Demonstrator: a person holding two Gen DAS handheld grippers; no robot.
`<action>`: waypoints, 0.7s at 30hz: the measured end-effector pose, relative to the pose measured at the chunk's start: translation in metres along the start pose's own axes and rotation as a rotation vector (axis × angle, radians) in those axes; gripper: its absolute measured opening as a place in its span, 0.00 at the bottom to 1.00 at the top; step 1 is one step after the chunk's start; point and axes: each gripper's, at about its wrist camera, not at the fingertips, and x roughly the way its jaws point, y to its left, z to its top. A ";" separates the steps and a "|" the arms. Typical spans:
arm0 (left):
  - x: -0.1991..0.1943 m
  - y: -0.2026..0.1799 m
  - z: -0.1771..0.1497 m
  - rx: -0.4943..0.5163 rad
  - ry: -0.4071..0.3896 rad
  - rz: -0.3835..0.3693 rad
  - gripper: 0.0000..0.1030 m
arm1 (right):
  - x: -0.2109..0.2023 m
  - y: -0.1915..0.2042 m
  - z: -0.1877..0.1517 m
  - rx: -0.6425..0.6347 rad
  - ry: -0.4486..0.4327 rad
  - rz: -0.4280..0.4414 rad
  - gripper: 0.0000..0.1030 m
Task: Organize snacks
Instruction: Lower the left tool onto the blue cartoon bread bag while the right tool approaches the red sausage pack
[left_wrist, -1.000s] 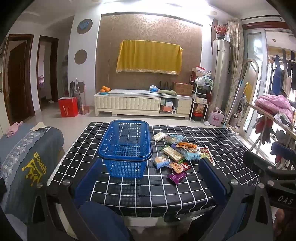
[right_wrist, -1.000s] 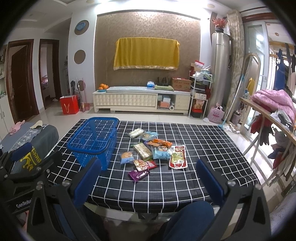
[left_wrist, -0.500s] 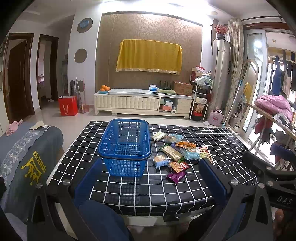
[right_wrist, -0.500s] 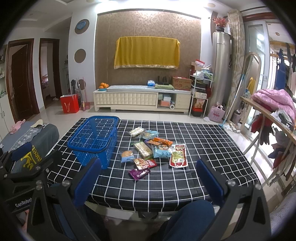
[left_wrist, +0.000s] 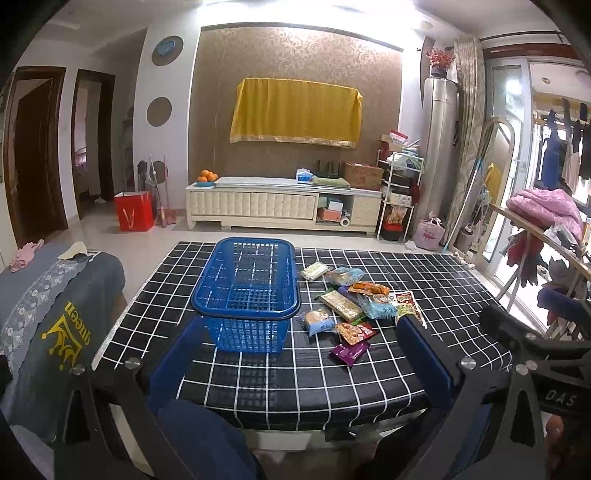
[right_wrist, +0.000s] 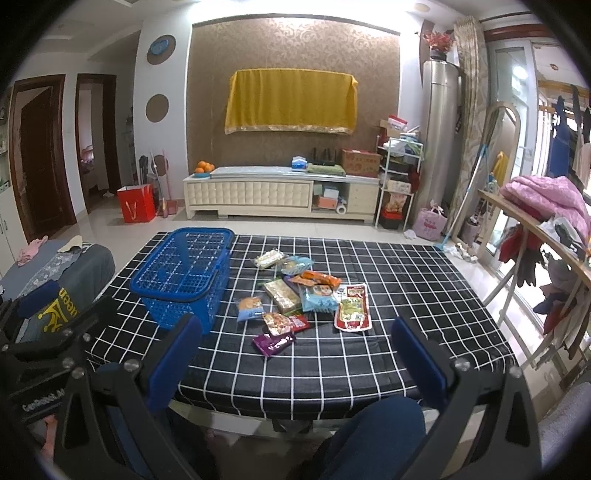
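We hold the left gripper (left_wrist: 301, 343) and right gripper (right_wrist: 295, 341) spread wide, empty, before a black grid-patterned table (right_wrist: 388, 354). A blue basket (left_wrist: 246, 291) stands on its left; snack packets (right_wrist: 295, 295) lie scattered just beside it. Beyond, a cream cabinet (right_wrist: 258, 194) lines the living-room wall.

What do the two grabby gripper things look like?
Each gripper, left and right, has two flat blue fingers on black frames with silver screws. White lettering marks the frames: "DAS" on the right, "GenRobot"-like text on the left. No cables or sleeves show.
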 end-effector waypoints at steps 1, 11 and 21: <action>0.001 -0.001 0.001 0.006 0.000 -0.002 1.00 | 0.001 -0.002 0.001 0.003 0.002 0.003 1.00; 0.055 -0.031 0.019 0.081 0.147 -0.058 1.00 | 0.037 -0.038 0.007 0.085 0.061 0.018 1.00; 0.140 -0.079 0.027 0.103 0.331 -0.159 1.00 | 0.101 -0.090 0.013 0.133 0.190 0.010 1.00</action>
